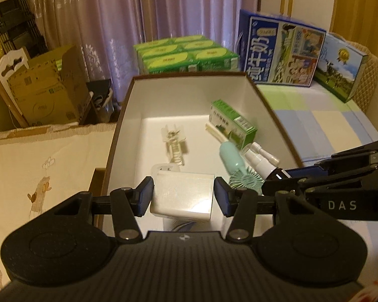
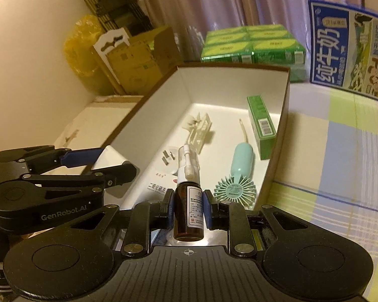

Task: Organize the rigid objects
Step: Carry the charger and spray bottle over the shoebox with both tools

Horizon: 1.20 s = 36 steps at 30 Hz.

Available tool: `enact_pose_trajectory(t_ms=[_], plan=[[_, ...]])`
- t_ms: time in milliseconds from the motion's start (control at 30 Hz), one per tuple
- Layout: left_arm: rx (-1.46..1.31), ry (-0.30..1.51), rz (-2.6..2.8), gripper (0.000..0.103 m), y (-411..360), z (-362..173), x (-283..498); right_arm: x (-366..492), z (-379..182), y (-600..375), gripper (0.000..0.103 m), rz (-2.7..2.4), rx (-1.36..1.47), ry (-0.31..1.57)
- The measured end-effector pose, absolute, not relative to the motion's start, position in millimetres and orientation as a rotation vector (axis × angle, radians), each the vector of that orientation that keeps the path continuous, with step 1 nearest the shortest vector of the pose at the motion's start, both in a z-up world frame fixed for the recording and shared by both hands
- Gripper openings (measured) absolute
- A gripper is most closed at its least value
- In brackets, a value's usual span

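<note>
The left tongs (image 1: 184, 193) are clamped on a white charger block (image 1: 182, 192), one blue pad against each side, holding it over the near end of an open brown-rimmed box (image 1: 189, 75) with a white inside. The right tongs (image 2: 188, 207) are pressed together on a brown spray bottle (image 2: 188, 214) with a white nozzle, its label facing up, also held above the near end of the same box. In the box lie a green carton (image 1: 233, 122) against the right wall, a mint-green handheld fan (image 2: 235, 176) with its round grille toward the near end, and a pale plastic clip-like piece (image 1: 175, 146) near the middle. In the left wrist view the right tongs come in from the right edge, just beside the fan. The box sits on a surface covered with a checked cloth (image 2: 340, 151); behind it stand stacked green packs (image 1: 186, 52) and a blue milk carton case (image 1: 279, 50) before a curtain (image 1: 138, 12).
</note>
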<state>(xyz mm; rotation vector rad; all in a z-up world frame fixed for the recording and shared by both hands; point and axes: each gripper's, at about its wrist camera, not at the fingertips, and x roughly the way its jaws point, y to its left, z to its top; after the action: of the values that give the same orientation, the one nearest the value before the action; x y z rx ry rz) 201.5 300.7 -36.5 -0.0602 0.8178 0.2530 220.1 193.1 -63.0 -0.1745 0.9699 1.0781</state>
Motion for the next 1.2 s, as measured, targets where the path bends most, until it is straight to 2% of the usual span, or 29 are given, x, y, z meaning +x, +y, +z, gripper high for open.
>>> enact_pose_trajectory(t_ms=[600,1200], plan=[[-0.104,0.939,0.219,0.047,334.4,-69.3,224.1,232.1,-88.4,227.7,0.020,1.008,-0.191,1.046],[-0.110,0.908,0.228,0.051,346.3,-59.7,235.5,239.2,-87.7,240.6,0.020,0.977,-0.161,1.047]])
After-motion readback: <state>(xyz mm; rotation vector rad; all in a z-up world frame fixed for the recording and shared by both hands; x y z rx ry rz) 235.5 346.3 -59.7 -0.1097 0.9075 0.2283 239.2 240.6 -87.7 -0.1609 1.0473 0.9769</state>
